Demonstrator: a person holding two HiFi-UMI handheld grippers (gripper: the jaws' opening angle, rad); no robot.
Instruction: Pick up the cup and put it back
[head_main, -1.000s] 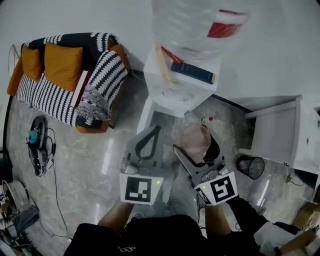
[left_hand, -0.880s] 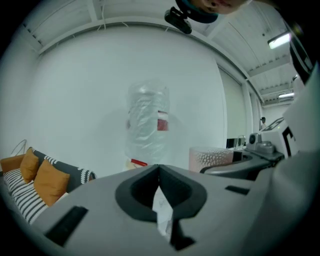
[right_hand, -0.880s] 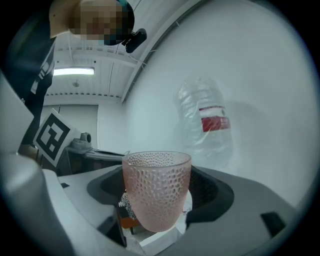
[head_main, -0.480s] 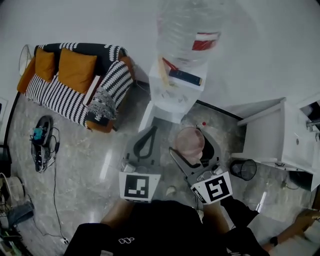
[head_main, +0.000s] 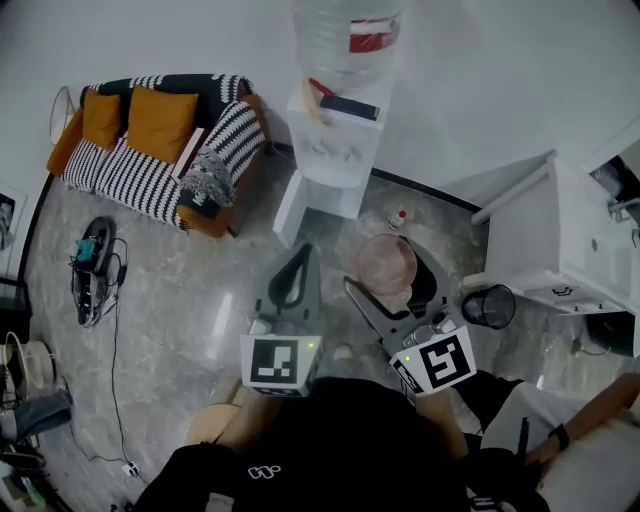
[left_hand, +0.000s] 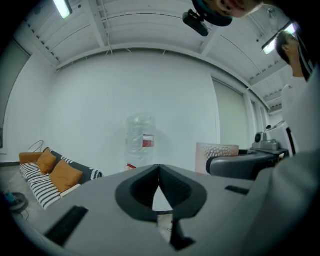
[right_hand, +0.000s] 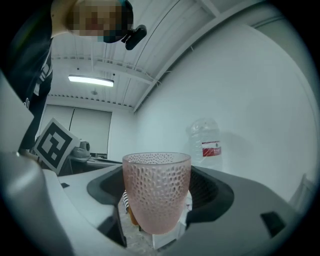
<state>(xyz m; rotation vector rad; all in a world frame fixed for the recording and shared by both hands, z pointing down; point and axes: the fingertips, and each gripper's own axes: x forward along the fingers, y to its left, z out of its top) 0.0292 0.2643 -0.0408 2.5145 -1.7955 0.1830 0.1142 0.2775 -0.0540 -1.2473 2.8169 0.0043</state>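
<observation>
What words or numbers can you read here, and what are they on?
No text can be read anywhere.
Red label on the water bottle: print too blurred to read.
White logo on the black shirt: too small to read.
Marker cubes: black-and-white patterns only, no letters.

My left claw (head_main: 303, 256) points forward, jaws pressed together, empty. My right claw (head_main: 392, 283), just beside it, clamps the cup (right_hand: 156, 192) upright between its jaws.

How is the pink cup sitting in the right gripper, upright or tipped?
Upright. The pink textured cup stands rim-up, its sides vertical, clamped between the jaws of the right gripper.
</observation>
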